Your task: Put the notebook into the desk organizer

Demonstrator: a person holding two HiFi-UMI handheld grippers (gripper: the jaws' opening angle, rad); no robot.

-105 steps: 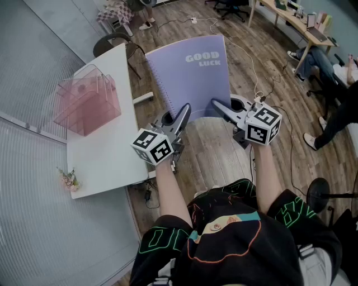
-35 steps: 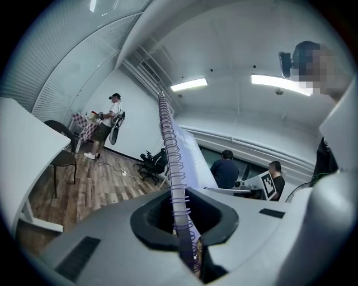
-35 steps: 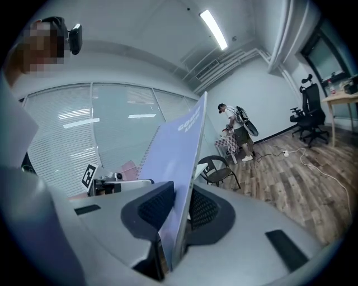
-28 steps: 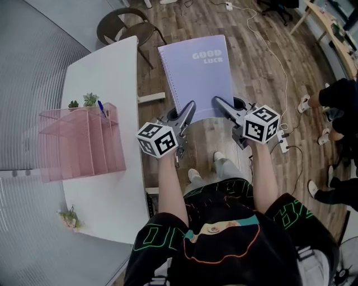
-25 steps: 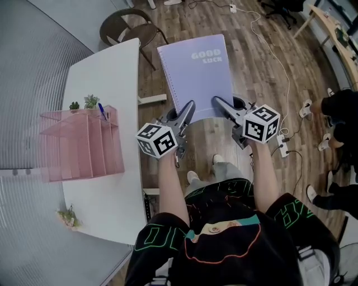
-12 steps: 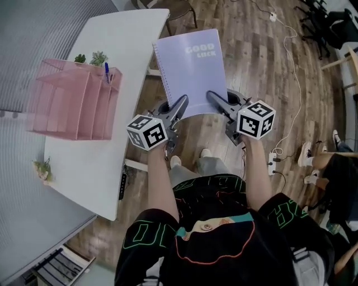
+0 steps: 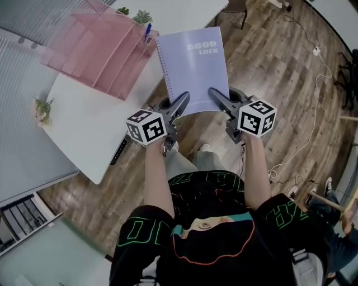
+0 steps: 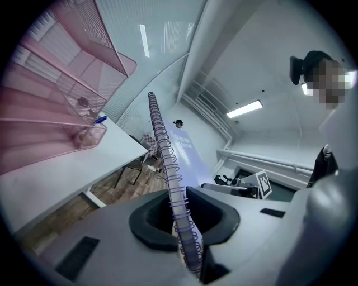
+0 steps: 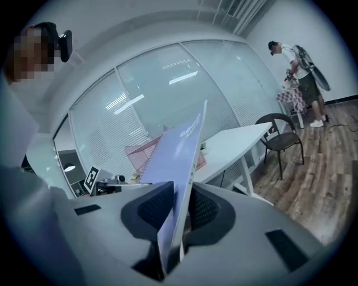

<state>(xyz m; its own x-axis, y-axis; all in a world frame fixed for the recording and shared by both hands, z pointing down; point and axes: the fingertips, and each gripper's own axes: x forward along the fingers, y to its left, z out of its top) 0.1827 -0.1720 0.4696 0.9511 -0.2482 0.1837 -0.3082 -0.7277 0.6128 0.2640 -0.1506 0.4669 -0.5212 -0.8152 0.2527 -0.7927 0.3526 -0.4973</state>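
While the left gripper (image 7: 178,107) and right gripper (image 7: 219,100) clamp the notebook (image 7: 193,61) by its near edge, the organizer (image 7: 100,50) stands ahead-left, nearer the left gripper.

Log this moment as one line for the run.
notebook: held up, not in organizer | left gripper: shut on spiral edge | right gripper: shut on opposite edge | organizer: on table

You have a white desk (image 7: 84,134): the pink desk organizer (image 7: 95,47) stands toward its far edge, small plants (image 7: 142,17) behind it, a flower sprig (image 7: 40,107) at its left edge.
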